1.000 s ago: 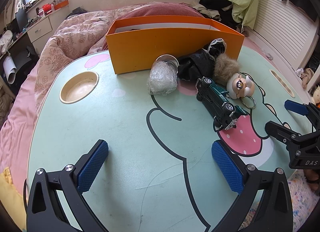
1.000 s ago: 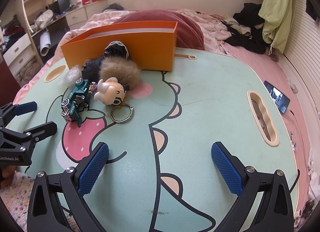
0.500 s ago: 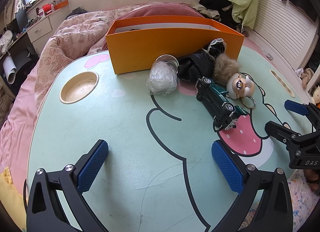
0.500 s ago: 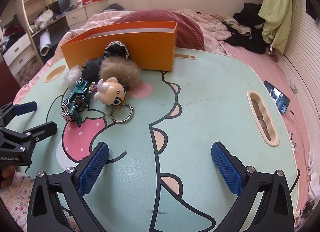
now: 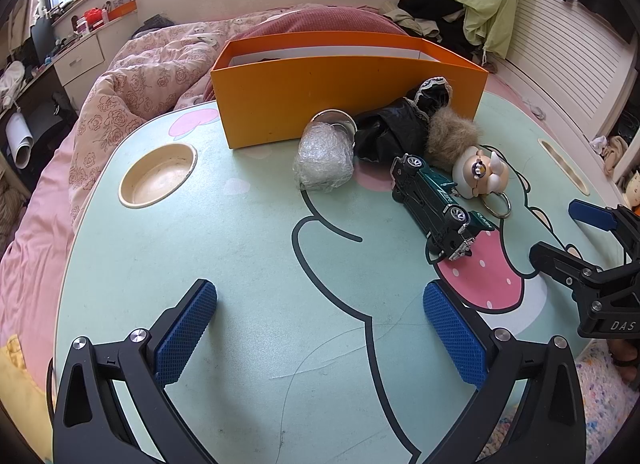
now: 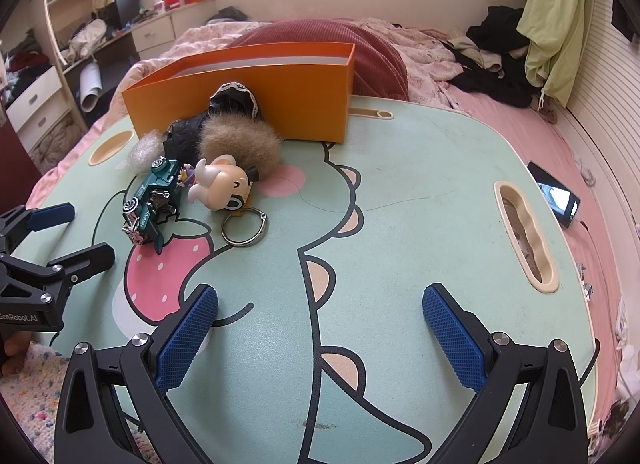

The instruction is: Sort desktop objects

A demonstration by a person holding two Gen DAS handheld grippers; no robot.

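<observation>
Your left gripper is wide open and holds nothing. Its blue pads hang over the bare table and touch no toy. Your right gripper is wide open too, and empty, over the dinosaur picture on the table. Each gripper shows up at the edge of the other one's view, near the strawberry.

A bit past the grippers lies one green toy car, tipped on its side. Just beside it is one small doll head with one metal ring on it. The car touches the doll head. Behind them sits one brown fur ball, then one black cloth bundle with lace on it. Next to the cloth is one clear plastic wad, with one round rim peeking out behind it.

Farthest on the table stands one orange box, open on top. The cloth leans on its front wall.
</observation>
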